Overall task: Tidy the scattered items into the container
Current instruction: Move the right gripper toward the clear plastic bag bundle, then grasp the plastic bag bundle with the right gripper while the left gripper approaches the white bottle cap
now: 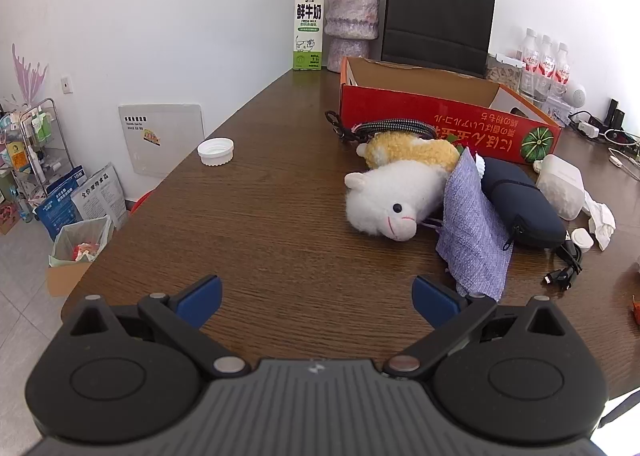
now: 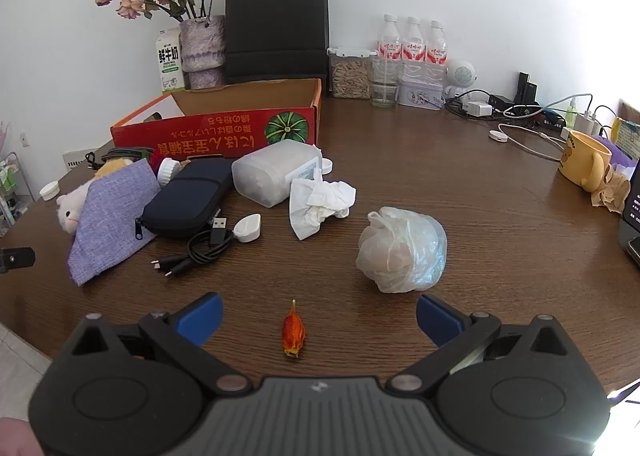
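- Left claw (image 1: pixel 316 296): wide open, empty; plush (image 1: pixel 394 198) ahead-right. Grip its body.
- Right claw (image 2: pixel 318 316): wide open, empty; pod (image 2: pixel 293 330) between fingers.
- Box (image 2: pixel 216 124) far ahead-left.

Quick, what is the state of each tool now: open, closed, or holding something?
Left tool: open, holding nothing, above bare table.
Right tool: open, holding nothing; a small orange item lies on the table between its fingers.
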Demonstrator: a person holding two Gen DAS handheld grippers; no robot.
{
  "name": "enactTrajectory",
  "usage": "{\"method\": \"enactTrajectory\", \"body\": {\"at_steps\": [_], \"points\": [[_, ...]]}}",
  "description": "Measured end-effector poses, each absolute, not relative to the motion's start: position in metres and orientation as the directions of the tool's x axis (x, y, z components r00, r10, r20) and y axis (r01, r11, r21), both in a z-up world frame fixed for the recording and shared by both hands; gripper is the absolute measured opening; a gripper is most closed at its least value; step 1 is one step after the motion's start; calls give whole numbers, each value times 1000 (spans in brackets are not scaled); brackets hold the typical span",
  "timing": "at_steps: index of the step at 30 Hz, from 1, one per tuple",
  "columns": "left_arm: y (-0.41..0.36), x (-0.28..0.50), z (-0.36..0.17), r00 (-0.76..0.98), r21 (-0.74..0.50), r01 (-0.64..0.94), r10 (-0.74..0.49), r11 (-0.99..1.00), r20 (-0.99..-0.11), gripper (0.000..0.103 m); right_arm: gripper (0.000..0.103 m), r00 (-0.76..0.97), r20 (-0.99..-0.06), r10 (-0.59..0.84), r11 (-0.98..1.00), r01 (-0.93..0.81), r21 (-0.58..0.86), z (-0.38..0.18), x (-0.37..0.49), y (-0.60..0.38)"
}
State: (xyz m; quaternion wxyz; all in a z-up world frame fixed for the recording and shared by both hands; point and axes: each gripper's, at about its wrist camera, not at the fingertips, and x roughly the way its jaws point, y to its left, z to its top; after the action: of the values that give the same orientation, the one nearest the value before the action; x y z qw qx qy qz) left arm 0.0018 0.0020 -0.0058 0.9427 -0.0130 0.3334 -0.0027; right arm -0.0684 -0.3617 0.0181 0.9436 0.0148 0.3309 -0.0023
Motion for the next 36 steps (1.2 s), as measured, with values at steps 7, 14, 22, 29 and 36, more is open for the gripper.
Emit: {"method": "enactTrajectory", "body": {"at_steps": [7, 14, 22, 29, 36], "points": [[2, 3, -6, 777, -26, -4, -13, 1000, -630, 103, 103, 780, -625, 2, 999, 19, 26, 17, -69, -366], [1, 8, -7, 774, -26, -3, -14, 1000, -633, 103, 103, 786, -617, -34, 999, 38, -8, 20, -64, -374], [3, 20, -6, 775, -34, -26, -2, 999, -632, 103, 103, 786, -611, -89, 996, 82, -40, 17, -46, -392], [8, 31, -7, 775, -36, -56, 21, 998, -631, 103, 102, 783, -613, -104, 993, 121, -15, 6, -22, -410], [15, 40, -12, 764, -53, -73, 22, 996, -645, 103, 94, 777, -626, -62, 996, 90, 13, -3, -4, -411]]}}
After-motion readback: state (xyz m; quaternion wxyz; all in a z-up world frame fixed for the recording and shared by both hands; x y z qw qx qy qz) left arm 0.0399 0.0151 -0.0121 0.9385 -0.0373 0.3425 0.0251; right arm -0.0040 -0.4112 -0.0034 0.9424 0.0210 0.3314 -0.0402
